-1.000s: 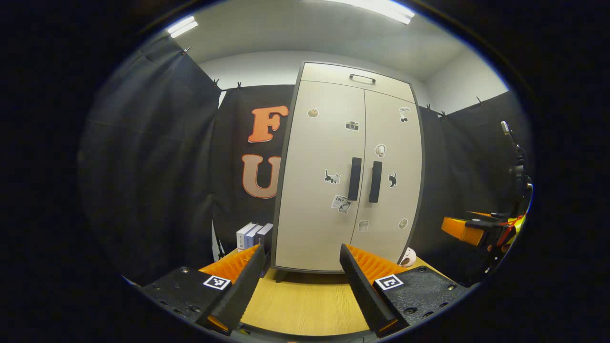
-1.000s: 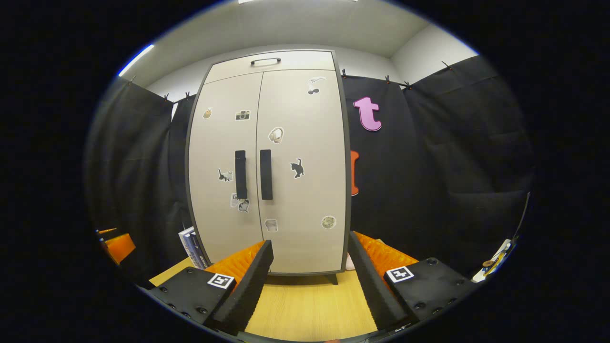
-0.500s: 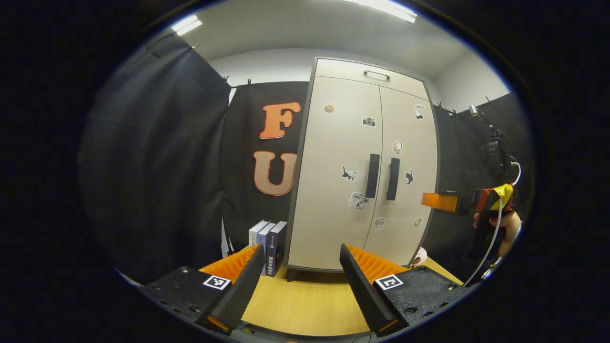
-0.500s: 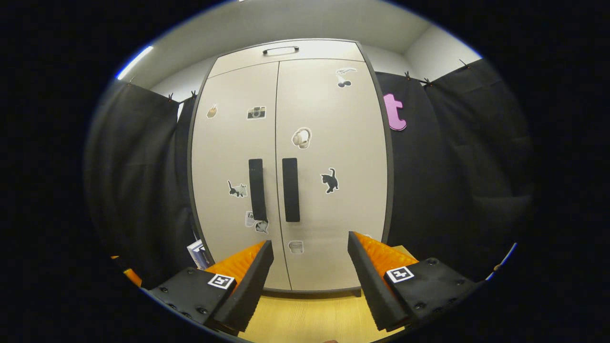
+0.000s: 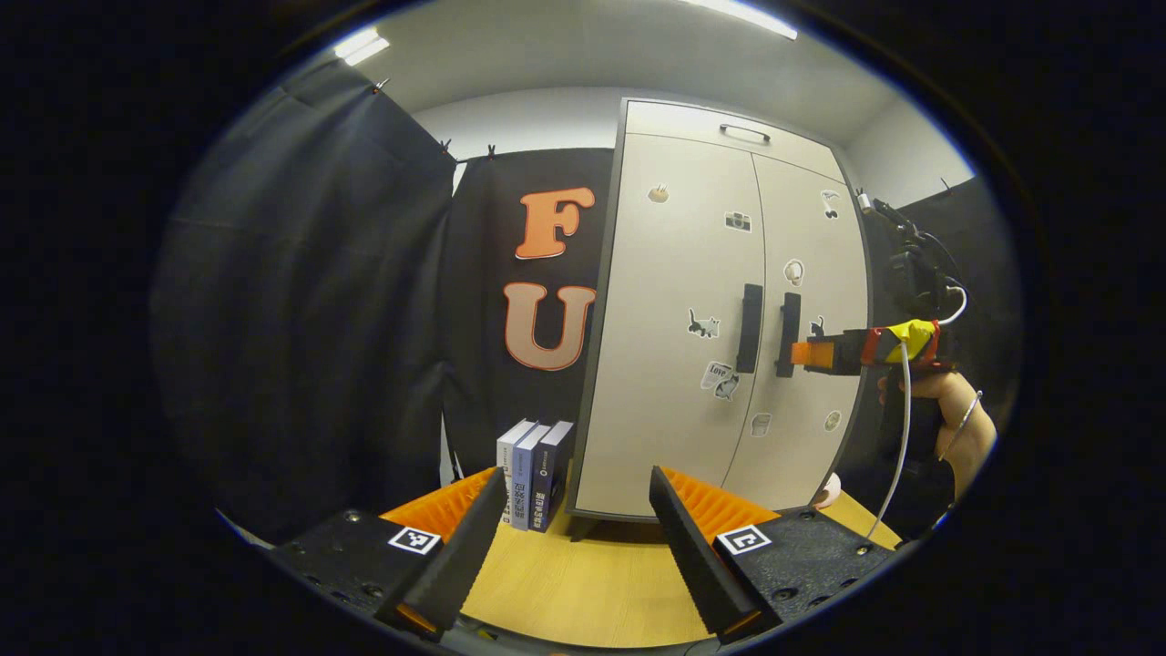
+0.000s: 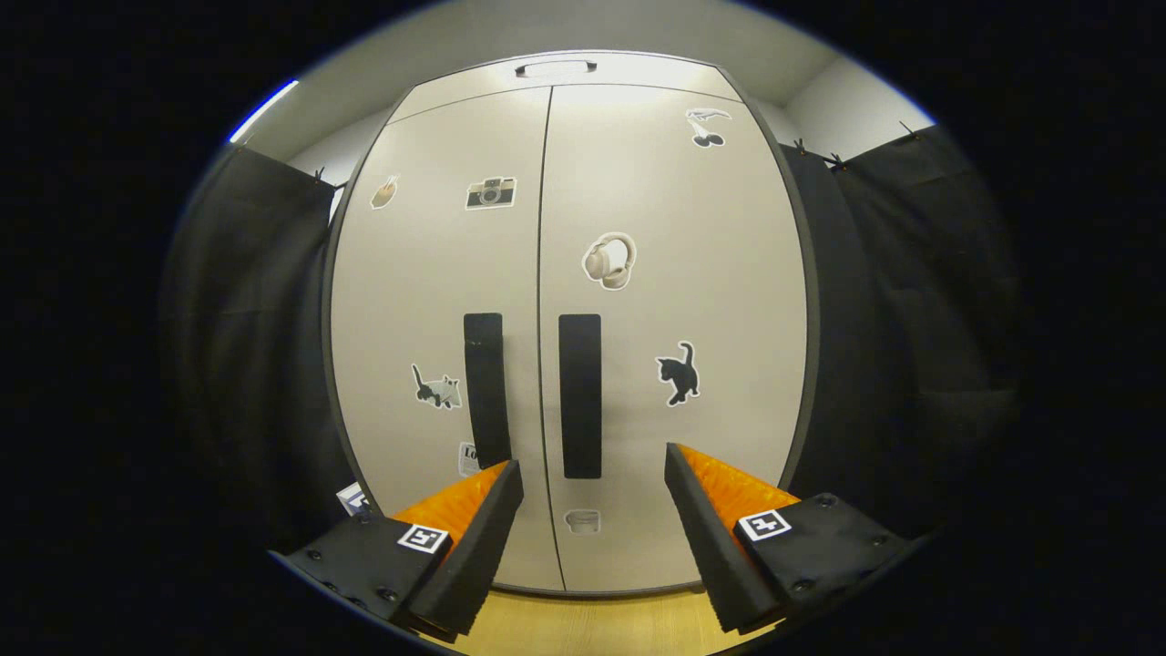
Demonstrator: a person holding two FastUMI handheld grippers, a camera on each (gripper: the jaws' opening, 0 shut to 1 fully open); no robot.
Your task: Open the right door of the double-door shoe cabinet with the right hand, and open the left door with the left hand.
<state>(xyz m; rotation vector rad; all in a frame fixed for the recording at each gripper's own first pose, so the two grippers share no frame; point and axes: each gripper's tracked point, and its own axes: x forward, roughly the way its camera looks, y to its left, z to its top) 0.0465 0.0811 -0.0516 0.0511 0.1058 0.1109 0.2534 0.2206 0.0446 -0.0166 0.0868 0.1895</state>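
The beige double-door shoe cabinet (image 6: 692,228) stands upright with both doors closed and several stickers on them. Two dark vertical handles sit side by side at the centre seam: the left door handle (image 6: 486,390) and the right door handle (image 6: 580,395). My right gripper (image 6: 592,474) is open, close in front of the right door handle, its fingers apart on either side below it. In the left gripper view the cabinet (image 5: 674,273) is farther off to the right, and my left gripper (image 5: 574,492) is open over the wooden table. The right gripper (image 5: 813,353), held by a hand (image 5: 956,410), points at the handles.
Three books (image 5: 533,472) stand upright to the left of the cabinet on the wooden table (image 5: 592,583). A small pale object (image 5: 827,492) lies at the cabinet's right foot. Black cloth walls close the booth on both sides.
The right gripper has moved forward toward the cabinet, so the doors and handles loom larger. The left gripper view has swung left, with the cabinet shifting right and the books coming into fuller sight.
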